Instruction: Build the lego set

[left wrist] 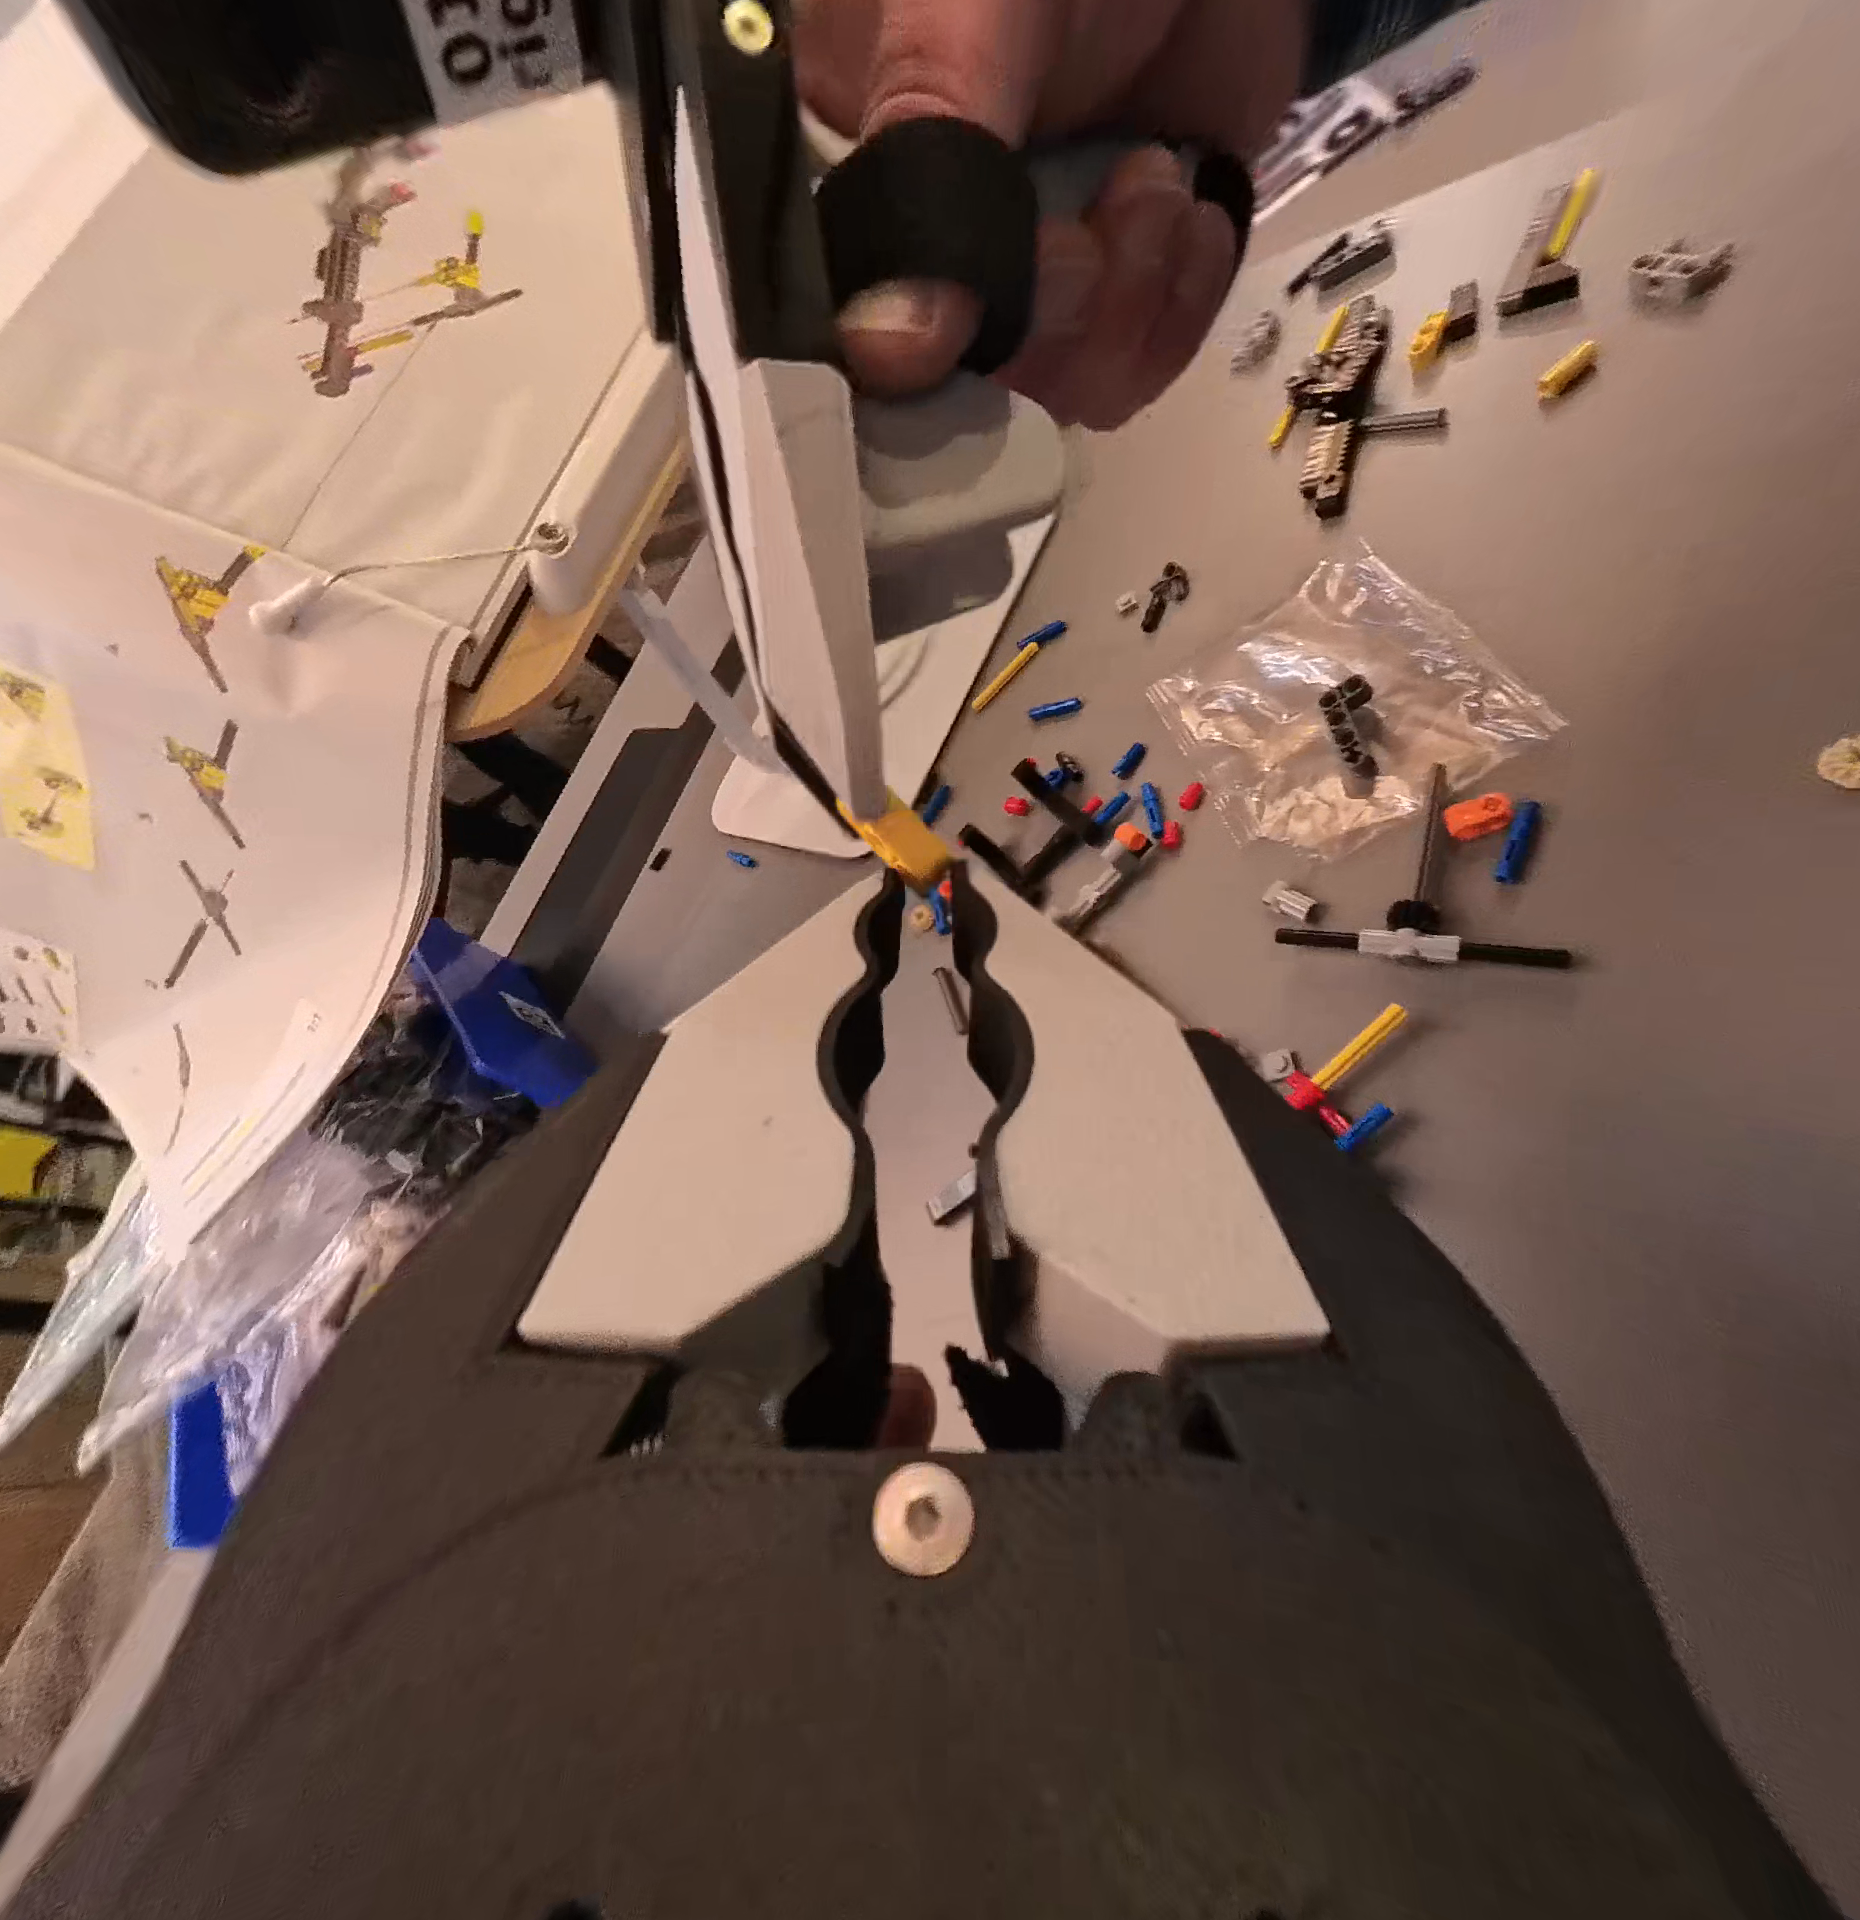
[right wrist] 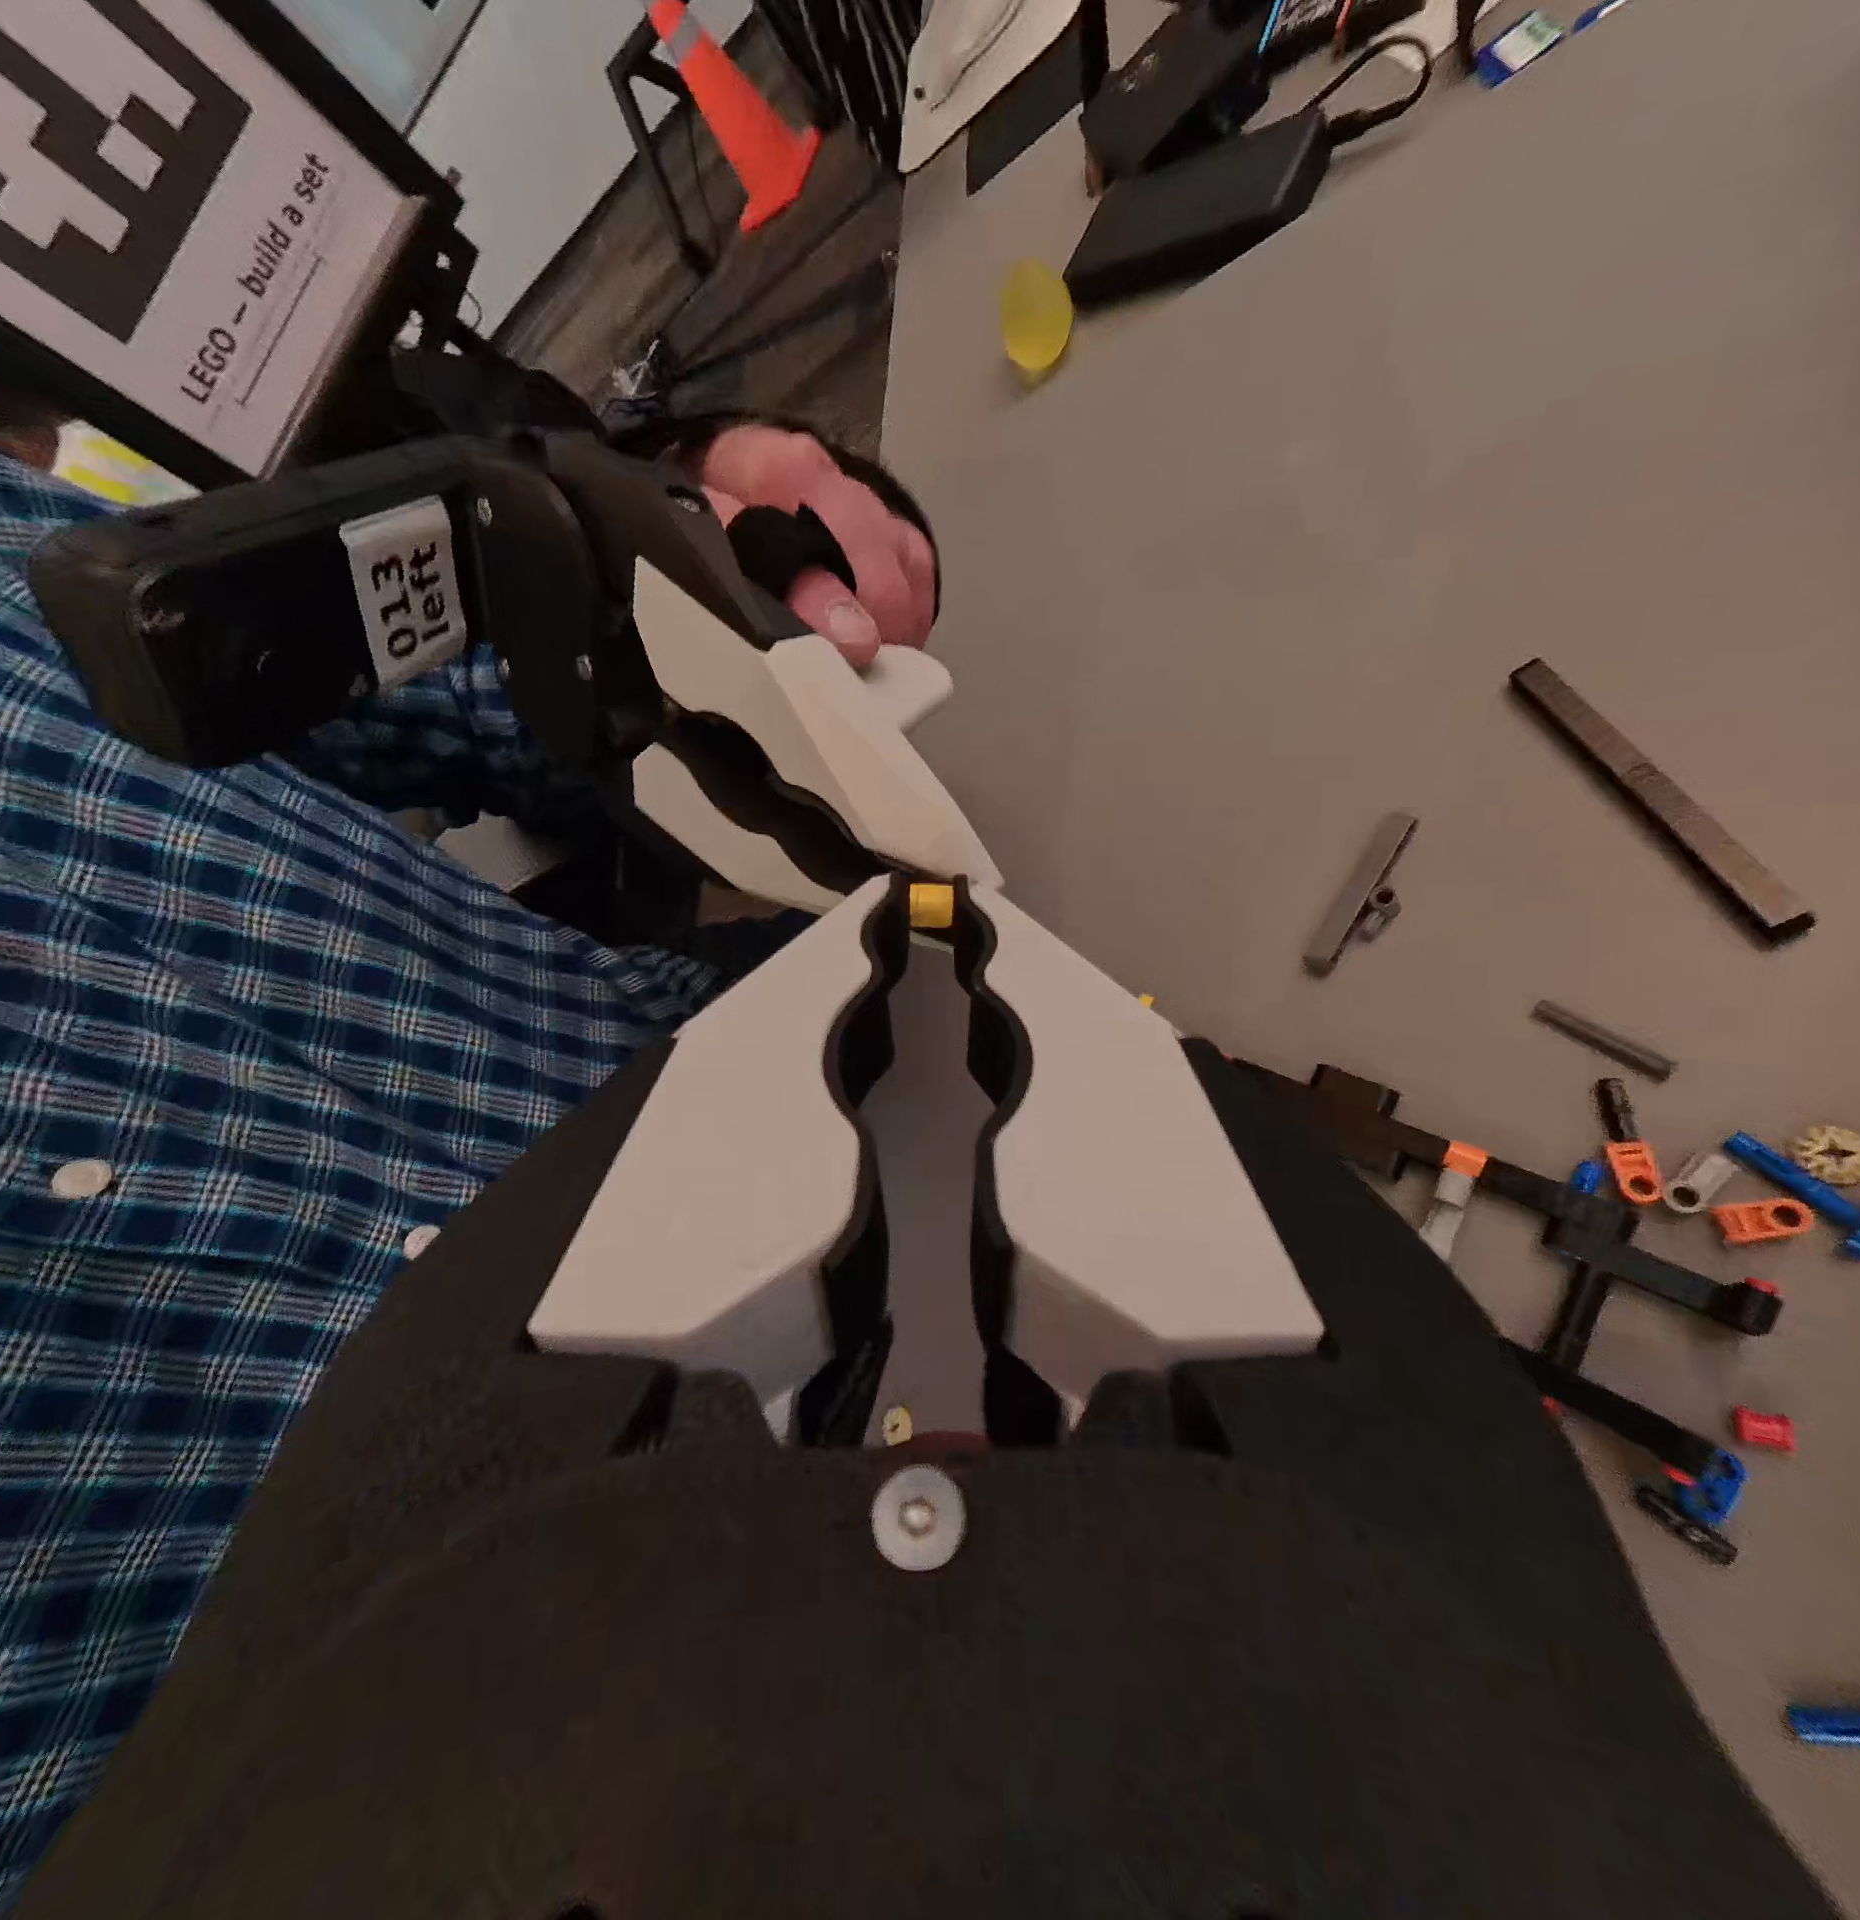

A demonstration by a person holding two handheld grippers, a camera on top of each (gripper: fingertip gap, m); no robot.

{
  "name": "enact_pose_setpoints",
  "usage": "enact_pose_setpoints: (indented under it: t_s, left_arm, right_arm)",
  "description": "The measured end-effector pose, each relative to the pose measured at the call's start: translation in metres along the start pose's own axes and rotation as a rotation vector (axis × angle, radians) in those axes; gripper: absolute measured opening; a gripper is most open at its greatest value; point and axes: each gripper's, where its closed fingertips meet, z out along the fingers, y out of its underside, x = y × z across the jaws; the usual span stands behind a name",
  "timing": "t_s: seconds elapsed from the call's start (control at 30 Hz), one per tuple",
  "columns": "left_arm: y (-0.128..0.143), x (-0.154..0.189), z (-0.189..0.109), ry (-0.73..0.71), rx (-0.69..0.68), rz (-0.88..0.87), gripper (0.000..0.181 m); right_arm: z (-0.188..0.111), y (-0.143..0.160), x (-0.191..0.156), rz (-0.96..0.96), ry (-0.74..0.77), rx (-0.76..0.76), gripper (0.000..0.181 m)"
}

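Observation:
A small yellow Lego piece (left wrist: 908,844) is held above the grey table (left wrist: 1528,1299), where both grippers' tips meet. In the left wrist view, my left gripper (left wrist: 922,878) is closed to a narrow gap on the piece's near end. My right gripper (left wrist: 872,816) comes down from above and pinches the far end. In the right wrist view, the yellow piece (right wrist: 931,902) sits between the tips of my right gripper (right wrist: 931,896). My left gripper (right wrist: 957,868) reaches in from the left and touches the piece. Both are held by gloved hands.
An open instruction booklet (left wrist: 230,520) lies at left. Loose blue, red, yellow and black pieces (left wrist: 1092,800), a clear bag (left wrist: 1352,707) and a partial build (left wrist: 1331,405) lie on the table. Long dark beams (right wrist: 1658,800), a black frame assembly (right wrist: 1591,1236) and black boxes (right wrist: 1196,223) lie to the right. My left and right fingertips are right by each other.

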Motion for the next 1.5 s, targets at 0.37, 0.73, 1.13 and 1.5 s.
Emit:
enact_pose_setpoints:
  t_s: [0.37,0.73,1.13,1.5]
  left_arm:
    - [-0.005,-0.004,-0.001,-0.020,0.078,-0.243,0.010]
    - [-0.006,-0.022,0.001,-0.120,0.039,-0.131,0.041]
    - [-0.010,-0.027,0.003,-0.126,0.050,-0.132,0.033]
    - [-0.006,-0.028,0.001,-0.137,0.065,-0.155,0.022]
  right_arm:
    - [0.004,-0.017,0.007,0.038,0.000,0.172,0.005]
    - [0.003,-0.023,0.003,0.097,-0.046,0.244,0.005]
    - [0.002,-0.025,0.004,0.239,-0.150,0.380,0.007]
    - [0.006,-0.026,0.008,0.302,-0.152,0.428,0.012]
